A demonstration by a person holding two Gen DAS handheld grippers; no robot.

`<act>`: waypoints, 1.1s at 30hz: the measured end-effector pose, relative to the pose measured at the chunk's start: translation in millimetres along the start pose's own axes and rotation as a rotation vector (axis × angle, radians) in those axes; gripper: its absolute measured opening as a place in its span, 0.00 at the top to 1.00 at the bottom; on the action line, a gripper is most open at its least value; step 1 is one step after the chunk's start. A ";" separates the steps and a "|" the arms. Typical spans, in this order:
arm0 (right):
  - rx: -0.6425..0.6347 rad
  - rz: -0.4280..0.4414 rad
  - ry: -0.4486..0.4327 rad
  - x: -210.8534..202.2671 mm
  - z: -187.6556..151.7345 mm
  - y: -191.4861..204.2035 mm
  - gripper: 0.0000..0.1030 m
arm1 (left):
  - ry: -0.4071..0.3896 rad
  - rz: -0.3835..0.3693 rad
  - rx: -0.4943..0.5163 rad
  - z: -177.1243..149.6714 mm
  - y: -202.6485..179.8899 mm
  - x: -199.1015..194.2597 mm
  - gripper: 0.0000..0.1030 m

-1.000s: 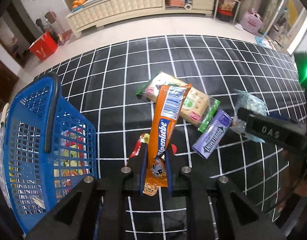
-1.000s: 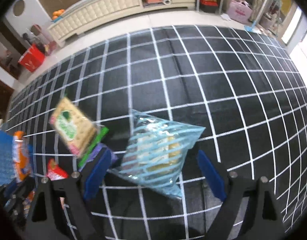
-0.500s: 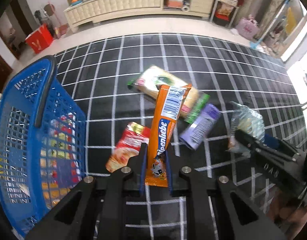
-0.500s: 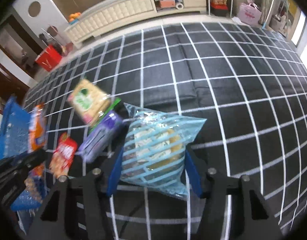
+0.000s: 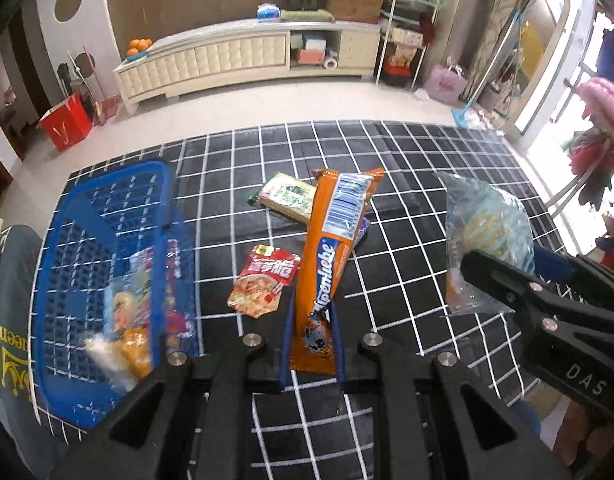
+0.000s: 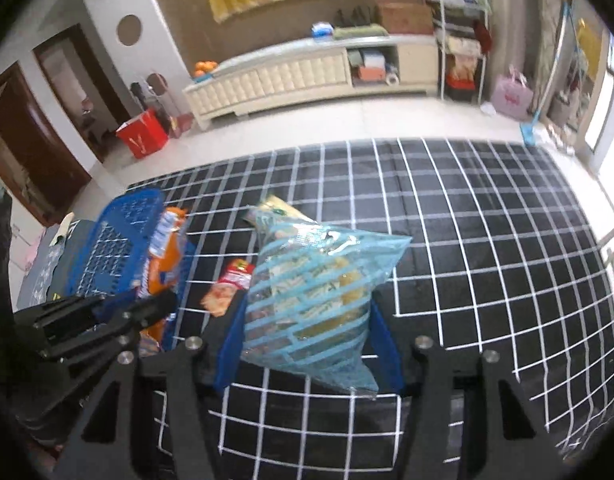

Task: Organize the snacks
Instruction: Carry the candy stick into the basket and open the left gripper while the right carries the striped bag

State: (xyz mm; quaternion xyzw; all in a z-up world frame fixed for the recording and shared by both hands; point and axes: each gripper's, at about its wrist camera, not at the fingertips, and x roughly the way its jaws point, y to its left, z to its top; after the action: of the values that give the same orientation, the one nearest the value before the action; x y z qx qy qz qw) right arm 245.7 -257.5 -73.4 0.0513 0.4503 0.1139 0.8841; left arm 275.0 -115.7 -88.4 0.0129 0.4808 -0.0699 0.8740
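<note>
My left gripper (image 5: 310,330) is shut on the lower end of a long orange candy pack (image 5: 335,248), held upright above the checked table. My right gripper (image 6: 307,340) is shut on a clear bag with blue stripes (image 6: 315,292), lifted off the table; the same blue-striped bag (image 5: 483,236) shows at the right of the left wrist view. A blue basket (image 5: 103,240) with several snacks inside stands at the left. On the cloth lie a red sachet (image 5: 265,280), a green cracker pack (image 5: 289,196) and a purple pack (image 5: 363,230), mostly hidden behind the orange pack.
The black cloth with white grid (image 6: 487,240) covers the table. A person's knee in jeans (image 5: 13,264) is left of the basket. A low cream cabinet (image 5: 243,60) and a red bag (image 5: 65,124) stand on the floor beyond.
My right gripper closed on the blue-striped bag and lifted it. Both grippers rose with their packs, and the basket and table now look farther below.
</note>
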 end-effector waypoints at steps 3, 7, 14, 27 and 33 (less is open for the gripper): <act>-0.040 0.002 -0.022 -13.6 -4.0 25.8 0.39 | -0.029 0.007 -0.008 -10.9 16.2 -25.4 0.86; -0.084 0.030 -0.038 -26.3 -8.2 57.3 0.39 | -0.066 0.029 -0.021 -20.6 41.9 -51.0 0.85; -0.148 0.087 -0.061 -34.9 -10.6 106.6 0.39 | -0.075 0.072 -0.072 -32.4 97.0 -75.4 0.86; -0.198 0.180 -0.038 -7.3 9.5 177.8 0.39 | -0.058 0.129 -0.045 -17.8 171.3 -88.1 0.85; -0.228 0.158 -0.013 19.8 18.6 197.0 0.39 | 0.002 0.080 -0.058 -4.2 198.3 -56.8 0.85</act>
State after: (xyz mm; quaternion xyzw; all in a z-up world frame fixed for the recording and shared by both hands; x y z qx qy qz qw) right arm 241.4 -61.5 -39.8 -0.0134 0.4233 0.2333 0.8753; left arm 268.2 87.2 -51.7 0.0069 0.4828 -0.0211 0.8755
